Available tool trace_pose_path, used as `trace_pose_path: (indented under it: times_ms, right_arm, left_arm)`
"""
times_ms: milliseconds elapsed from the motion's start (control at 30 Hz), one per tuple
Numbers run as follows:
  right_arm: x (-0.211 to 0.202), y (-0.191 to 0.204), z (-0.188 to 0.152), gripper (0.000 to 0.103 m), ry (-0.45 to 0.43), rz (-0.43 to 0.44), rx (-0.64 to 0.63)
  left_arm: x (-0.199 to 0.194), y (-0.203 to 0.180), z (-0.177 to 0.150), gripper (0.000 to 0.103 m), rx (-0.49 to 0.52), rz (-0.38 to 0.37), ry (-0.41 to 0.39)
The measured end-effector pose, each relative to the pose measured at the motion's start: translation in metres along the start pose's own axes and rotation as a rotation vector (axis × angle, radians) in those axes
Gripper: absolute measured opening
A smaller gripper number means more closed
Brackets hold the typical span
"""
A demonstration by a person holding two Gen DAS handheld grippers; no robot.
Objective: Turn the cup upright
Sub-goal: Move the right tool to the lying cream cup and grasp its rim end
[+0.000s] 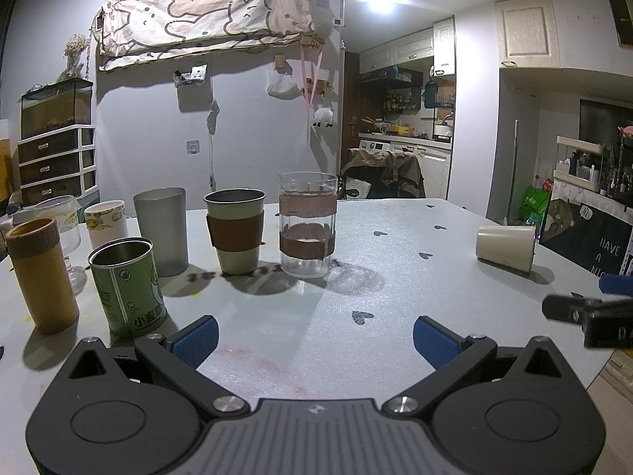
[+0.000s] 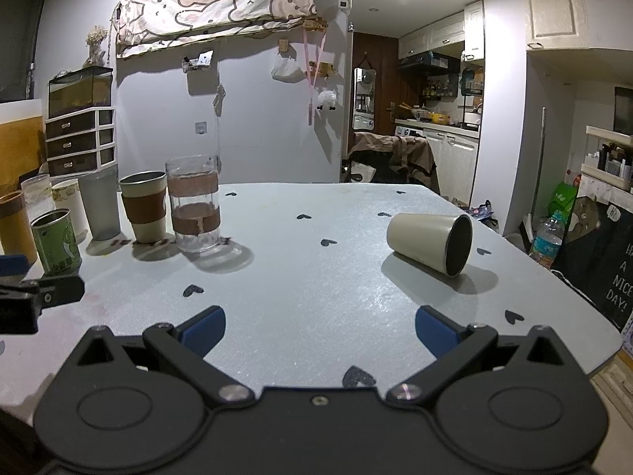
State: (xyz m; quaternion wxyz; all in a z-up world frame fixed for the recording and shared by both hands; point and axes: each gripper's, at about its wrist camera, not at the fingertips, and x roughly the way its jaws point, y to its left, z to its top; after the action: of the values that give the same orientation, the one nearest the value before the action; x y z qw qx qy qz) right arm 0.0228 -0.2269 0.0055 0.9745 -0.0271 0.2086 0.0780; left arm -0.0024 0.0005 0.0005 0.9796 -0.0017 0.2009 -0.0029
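Observation:
A cream cup (image 2: 425,243) with a dark inside lies on its side on the grey table (image 2: 316,277), its mouth turned to the right and toward me. It also shows in the left wrist view (image 1: 504,246) at the far right. My right gripper (image 2: 320,330) is open and empty, low over the table, short of the cup and to its left. My left gripper (image 1: 314,336) is open and empty over the table's near middle, far left of the cup.
Several upright cups stand in a group at the left: a glass with brown bands (image 1: 307,225), a green cup with a brown sleeve (image 1: 235,231), a grey tumbler (image 1: 161,229), a green tin (image 1: 126,285), a bamboo tube (image 1: 41,273). The table's right edge is close behind the cup.

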Motion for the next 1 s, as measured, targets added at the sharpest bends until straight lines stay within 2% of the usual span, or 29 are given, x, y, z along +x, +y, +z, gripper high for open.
trace_pose_path:
  times_ms: [233,433,633,833,1000]
  right_arm:
    - [0.020,-0.030,0.039,0.103,-0.050,-0.002,-0.086]
    - [0.064,-0.043,0.089,0.103,-0.028,-0.047,-0.315]
    - [0.127,-0.048,0.115,0.103,0.136,-0.022,-0.530]
    - [0.189,-0.061,0.116,0.103,0.332,-0.026,-0.604]
    - [0.224,-0.070,0.112,0.099,0.411,-0.070,-0.643]
  left_arm:
    - [-0.004,0.007,0.000,0.103,-0.014,-0.010,-0.004]
    - [-0.004,0.012,-0.001,0.103,-0.028,-0.012,-0.005]
    - [-0.002,0.016,-0.004,0.103,-0.036,-0.012,0.000]
    - [0.000,0.022,-0.008,0.103,-0.045,-0.004,0.009]
    - [0.002,0.025,-0.010,0.103,-0.050,0.000,0.017]
